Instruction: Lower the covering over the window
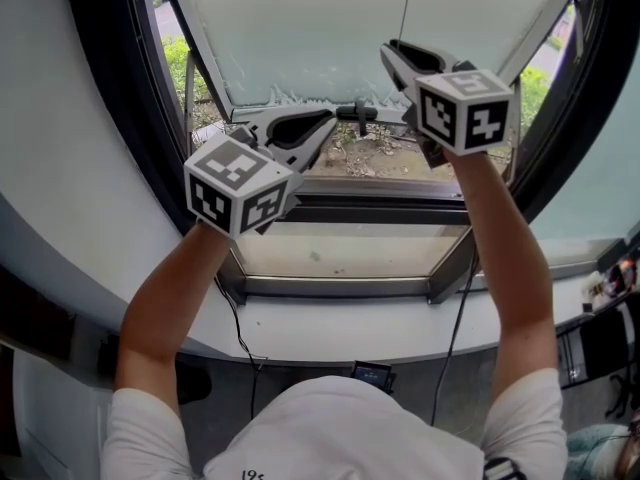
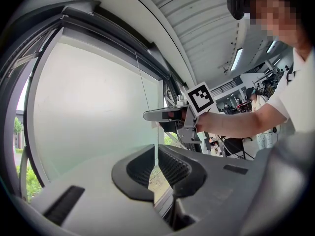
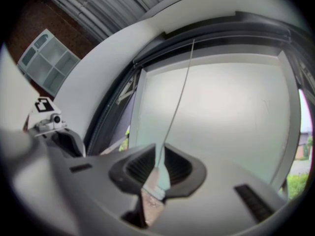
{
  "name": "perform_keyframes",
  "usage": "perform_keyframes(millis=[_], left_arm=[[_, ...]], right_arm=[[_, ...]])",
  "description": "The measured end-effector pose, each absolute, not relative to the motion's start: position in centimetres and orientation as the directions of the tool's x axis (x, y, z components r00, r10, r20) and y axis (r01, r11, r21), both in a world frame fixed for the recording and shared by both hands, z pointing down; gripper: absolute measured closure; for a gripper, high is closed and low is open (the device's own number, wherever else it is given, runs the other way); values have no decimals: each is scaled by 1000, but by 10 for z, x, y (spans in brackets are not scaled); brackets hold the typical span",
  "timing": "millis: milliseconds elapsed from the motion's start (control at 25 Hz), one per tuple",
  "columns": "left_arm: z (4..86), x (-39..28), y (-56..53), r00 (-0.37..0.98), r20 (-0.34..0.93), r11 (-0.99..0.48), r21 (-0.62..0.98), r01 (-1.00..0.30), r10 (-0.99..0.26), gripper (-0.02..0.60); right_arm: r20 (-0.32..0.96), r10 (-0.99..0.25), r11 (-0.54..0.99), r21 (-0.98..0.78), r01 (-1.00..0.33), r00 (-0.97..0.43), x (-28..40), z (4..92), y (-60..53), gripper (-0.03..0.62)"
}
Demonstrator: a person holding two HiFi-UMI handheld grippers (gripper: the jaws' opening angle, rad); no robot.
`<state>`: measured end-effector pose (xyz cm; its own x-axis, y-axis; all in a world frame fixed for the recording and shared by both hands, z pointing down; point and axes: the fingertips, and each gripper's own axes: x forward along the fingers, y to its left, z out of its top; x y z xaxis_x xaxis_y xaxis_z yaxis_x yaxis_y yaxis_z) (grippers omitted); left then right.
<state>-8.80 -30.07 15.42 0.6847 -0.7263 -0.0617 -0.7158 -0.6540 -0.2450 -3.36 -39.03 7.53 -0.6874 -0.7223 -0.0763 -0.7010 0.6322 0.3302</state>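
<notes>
The blind (image 1: 330,28) covers most of the window (image 1: 365,160); left gripper (image 1: 330,125) and right gripper (image 1: 390,54) pinch its lower edge, a bottom strip not yet covered

My head camera looks steeply down on the left gripper (image 1: 326,124) and right gripper (image 1: 390,56). Each gripper's camera, close behind its jaws, faces the shared blind (image 1: 320,28) ahead.

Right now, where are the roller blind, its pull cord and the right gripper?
roller blind (image 1: 330,28): head view, middle of its pale fabric.
pull cord (image 3: 181,92): right gripper view, midway along, above the jaws.
right gripper (image 3: 160,149): right gripper view, between its fingertips.
</notes>
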Motion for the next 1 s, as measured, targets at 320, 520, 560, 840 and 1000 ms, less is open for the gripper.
perform_keyframes(millis=[320, 520, 560, 840, 1000], left_arm=[[157, -90, -302, 687, -53, -654, -258, -711, -725, 555], [161, -90, -303, 689, -45, -657, -263, -707, -724, 555], [162, -91, -303, 689, -44, -657, -262, -707, -724, 555], [165, -91, -303, 692, -45, -661, -258, -704, -720, 555], [167, -89, -304, 691, -45, -661, -254, -706, -721, 555]], right_arm=[[-82, -724, 635, 308, -708, -685, -31, 76, -393, 571], [-78, -745, 585, 400, -706, -662, -31, 79, -390, 572], [-81, -751, 564, 437, -701, -655, -33, 79, -388, 572], [-113, -777, 421, 638, -644, -619, -41, 81, -374, 572], [-92, -783, 420, 651, -632, -615, -40, 85, -375, 572]])
